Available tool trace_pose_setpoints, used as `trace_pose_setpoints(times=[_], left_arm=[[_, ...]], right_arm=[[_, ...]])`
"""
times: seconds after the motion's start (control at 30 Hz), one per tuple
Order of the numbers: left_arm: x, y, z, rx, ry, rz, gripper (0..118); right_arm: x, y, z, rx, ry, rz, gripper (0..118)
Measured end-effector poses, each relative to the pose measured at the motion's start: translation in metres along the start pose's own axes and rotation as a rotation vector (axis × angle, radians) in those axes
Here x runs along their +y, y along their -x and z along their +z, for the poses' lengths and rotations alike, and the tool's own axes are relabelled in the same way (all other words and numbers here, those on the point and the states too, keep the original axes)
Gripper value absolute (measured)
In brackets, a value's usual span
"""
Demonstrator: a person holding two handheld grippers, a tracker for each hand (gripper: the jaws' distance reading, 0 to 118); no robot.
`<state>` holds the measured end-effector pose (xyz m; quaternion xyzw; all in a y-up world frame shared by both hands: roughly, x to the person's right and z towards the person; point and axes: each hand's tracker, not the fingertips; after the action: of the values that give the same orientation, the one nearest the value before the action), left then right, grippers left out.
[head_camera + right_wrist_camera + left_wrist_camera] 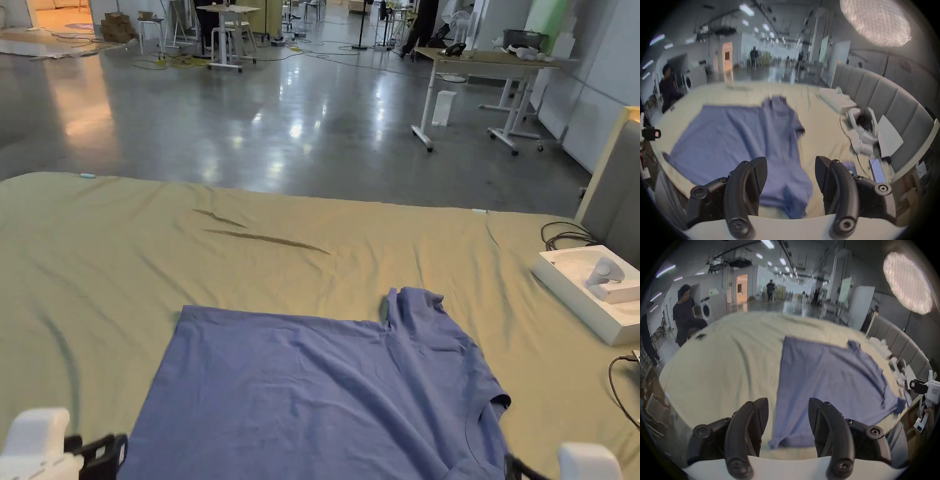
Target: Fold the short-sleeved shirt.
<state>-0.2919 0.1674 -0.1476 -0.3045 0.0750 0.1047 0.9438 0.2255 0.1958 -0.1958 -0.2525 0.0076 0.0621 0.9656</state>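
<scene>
Shirt [325,387], blue, flat on bed sheet [125,262], far sleeve bunched. Left gripper [788,421] and right gripper [791,177]: fingers spread, empty, near hem corner and near sleeve. Risks: pinching sheet with fabric; uneven lift skews fold.

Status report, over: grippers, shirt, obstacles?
Left gripper open, right gripper open. Shirt spread on bed, unfolded. White box to the right, apart.

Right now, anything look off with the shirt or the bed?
The blue shirt lies mostly flat on the green sheet, but its far sleeve is bunched up and crumpled. The sheet has creases beyond the shirt. Both grippers are open, holding nothing.
</scene>
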Motion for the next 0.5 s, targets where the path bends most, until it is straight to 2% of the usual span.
trace_pose_setpoints(times=[0.23, 0.3, 0.33, 0.37, 0.4, 0.43, 0.47, 0.5], left_arm=[[0.050, -0.061, 0.015, -0.036, -0.252, -0.065, 54], [0.056, -0.076, 0.020, -0.035, -0.313, -0.103, 51], [0.058, -0.083, 0.023, -0.029, -0.341, -0.122, 44], [0.058, -0.091, 0.025, -0.013, -0.365, -0.141, 27], [0.058, -0.097, 0.026, 0.006, -0.375, -0.157, 16], [0.058, -0.103, 0.026, 0.010, -0.374, -0.173, 9], [0.059, -0.107, 0.027, 0.007, -0.371, -0.187, 2], [0.057, -0.109, 0.028, 0.005, -0.372, -0.190, 2]], right_arm=[[0.055, 0.038, 0.010, 0.002, -0.288, -0.037, 63], [0.060, 0.047, 0.010, 0.017, -0.324, -0.042, 45], [0.061, 0.052, 0.011, 0.016, -0.345, -0.048, 33], [0.062, 0.057, 0.010, -0.002, -0.346, -0.050, 21], [0.063, 0.061, 0.010, -0.007, -0.355, -0.052, 16], [0.063, 0.063, 0.009, -0.003, -0.373, -0.059, 10], [0.063, 0.066, 0.009, -0.006, -0.384, -0.056, 0], [0.064, 0.069, 0.011, -0.052, -0.423, -0.042, 0]])
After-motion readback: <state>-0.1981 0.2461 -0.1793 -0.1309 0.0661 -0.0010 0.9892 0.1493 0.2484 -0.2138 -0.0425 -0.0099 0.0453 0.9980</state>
